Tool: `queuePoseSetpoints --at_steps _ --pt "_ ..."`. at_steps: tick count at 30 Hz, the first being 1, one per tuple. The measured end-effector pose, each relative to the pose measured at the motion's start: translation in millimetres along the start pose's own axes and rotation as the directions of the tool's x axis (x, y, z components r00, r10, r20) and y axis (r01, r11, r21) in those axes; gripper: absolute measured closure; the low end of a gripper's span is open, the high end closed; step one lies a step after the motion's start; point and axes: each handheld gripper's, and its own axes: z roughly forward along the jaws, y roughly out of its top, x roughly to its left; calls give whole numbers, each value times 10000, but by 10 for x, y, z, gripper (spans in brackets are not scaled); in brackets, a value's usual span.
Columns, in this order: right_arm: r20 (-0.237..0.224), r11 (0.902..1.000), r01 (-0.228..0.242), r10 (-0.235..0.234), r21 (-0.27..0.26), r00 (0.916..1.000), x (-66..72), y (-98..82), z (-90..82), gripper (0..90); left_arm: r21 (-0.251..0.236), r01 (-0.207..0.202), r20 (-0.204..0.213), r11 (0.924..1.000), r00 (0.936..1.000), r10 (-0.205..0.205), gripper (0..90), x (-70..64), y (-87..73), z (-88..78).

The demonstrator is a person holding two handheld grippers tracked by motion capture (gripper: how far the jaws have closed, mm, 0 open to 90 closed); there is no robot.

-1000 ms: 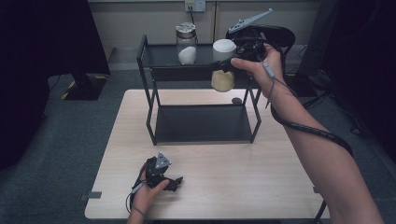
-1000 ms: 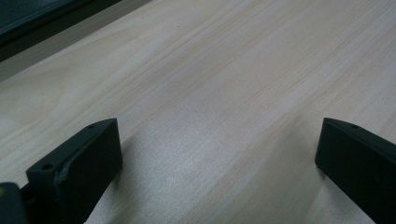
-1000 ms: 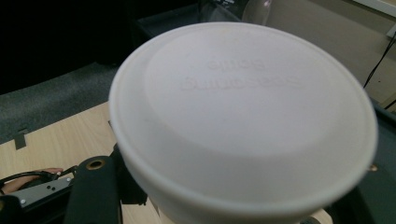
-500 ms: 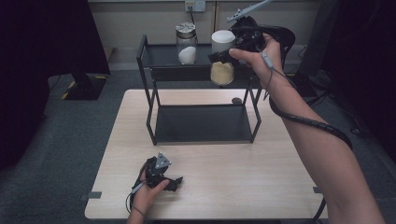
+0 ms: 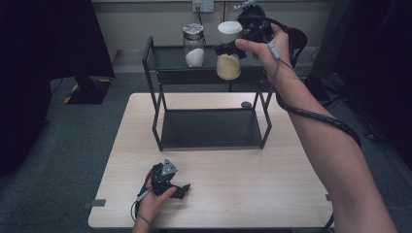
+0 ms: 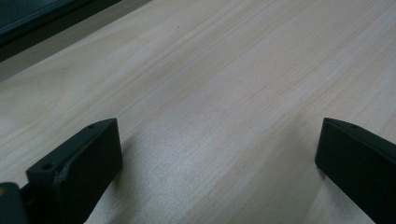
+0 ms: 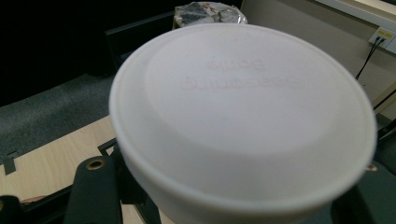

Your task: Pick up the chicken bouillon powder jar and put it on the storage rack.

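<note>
A clear jar (image 5: 228, 67) with a white lid (image 5: 230, 27) and tan powder inside is held up at the right front of the black rack's top shelf (image 5: 170, 58). My right gripper (image 5: 227, 48) is shut on the jar just under the lid. In the right gripper view the white lid (image 7: 243, 107) sits between my right gripper's (image 7: 224, 207) jaws. Whether the jar touches the shelf I cannot tell. My left gripper (image 5: 182, 190) lies on the table near the front edge; in its own view the left gripper (image 6: 219, 158) stands open over bare wood.
A second jar (image 5: 194, 46) with a silver lid and white contents stands on the top shelf, left of the held jar, and also appears behind the lid as the silver-lidded jar (image 7: 210, 13). The rack's lower shelf (image 5: 209, 128) is bare. A small dark object (image 5: 246, 104) lies by the rack's right legs.
The right hand has lifted the tan-powder jar from below the top shelf's front rail up to shelf height. The left hand has stayed put.
</note>
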Motion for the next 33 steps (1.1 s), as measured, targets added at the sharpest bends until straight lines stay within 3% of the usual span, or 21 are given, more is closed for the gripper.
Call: queuePoseSetpoints --at_steps 19,33 --pt "428 9994 -324 330 -156 9985 -135 196 218 350 0 1 0 10000 10000 -1 0 0 0 0" --pt "834 9945 -933 971 -482 9918 -296 173 391 350 2 8 1 10000 10000 -8 0 0 0 0"
